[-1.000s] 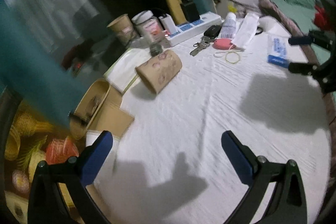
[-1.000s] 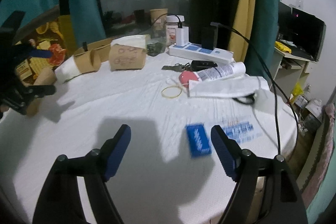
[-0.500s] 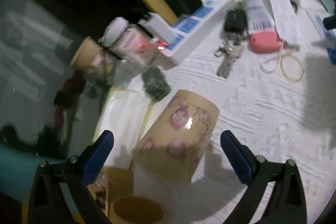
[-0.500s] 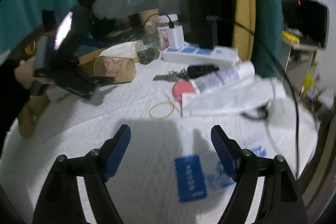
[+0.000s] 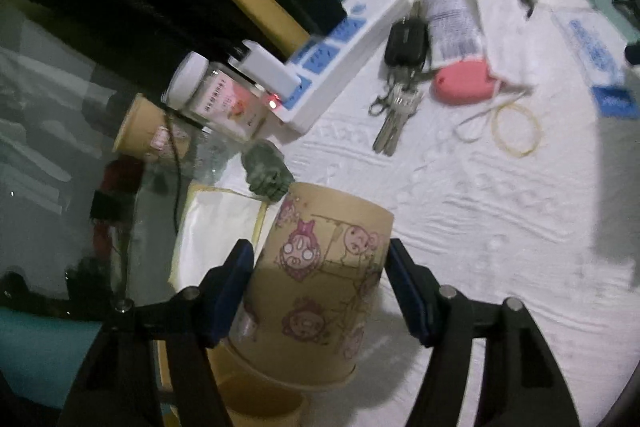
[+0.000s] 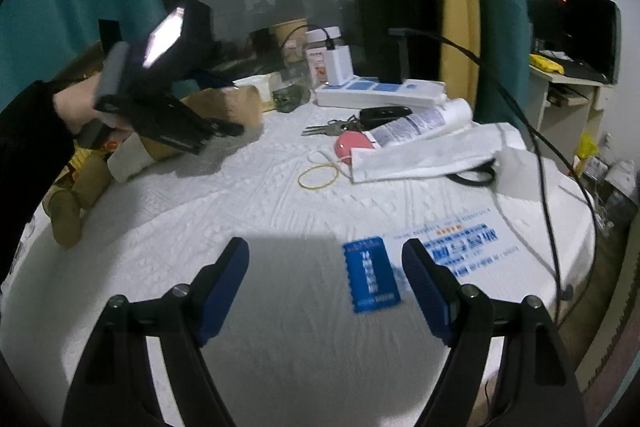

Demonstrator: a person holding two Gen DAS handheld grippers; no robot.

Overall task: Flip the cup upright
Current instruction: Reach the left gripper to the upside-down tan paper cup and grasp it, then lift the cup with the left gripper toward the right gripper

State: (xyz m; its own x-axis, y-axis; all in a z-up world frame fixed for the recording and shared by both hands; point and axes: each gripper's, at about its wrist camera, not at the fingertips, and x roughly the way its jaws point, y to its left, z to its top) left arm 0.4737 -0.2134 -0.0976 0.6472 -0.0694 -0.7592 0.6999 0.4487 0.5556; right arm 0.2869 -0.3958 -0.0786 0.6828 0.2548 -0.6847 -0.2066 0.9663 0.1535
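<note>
A tan paper cup (image 5: 320, 279) with pink cartoon drawings lies on its side on the white tablecloth (image 5: 500, 227), its rim towards the camera. My left gripper (image 5: 320, 279) has its blue pads on both sides of the cup, touching or nearly touching it. In the right wrist view the cup (image 6: 236, 103) is mostly hidden behind the left gripper (image 6: 224, 125) at the left. My right gripper (image 6: 324, 279) is open and empty above a blue card (image 6: 370, 273).
Keys (image 5: 394, 107), a pink pouch (image 5: 464, 83), a rubber band (image 5: 516, 125), a power strip (image 5: 332, 47), a jar (image 5: 218, 95), another paper cup (image 5: 150, 135) and a white tube (image 5: 448, 15) lie behind. A second tan cup (image 5: 260, 403) sits below the held one.
My left gripper has moved forward onto the lying cup and its pads have closed in around it. My right gripper has stayed open and shifted slightly.
</note>
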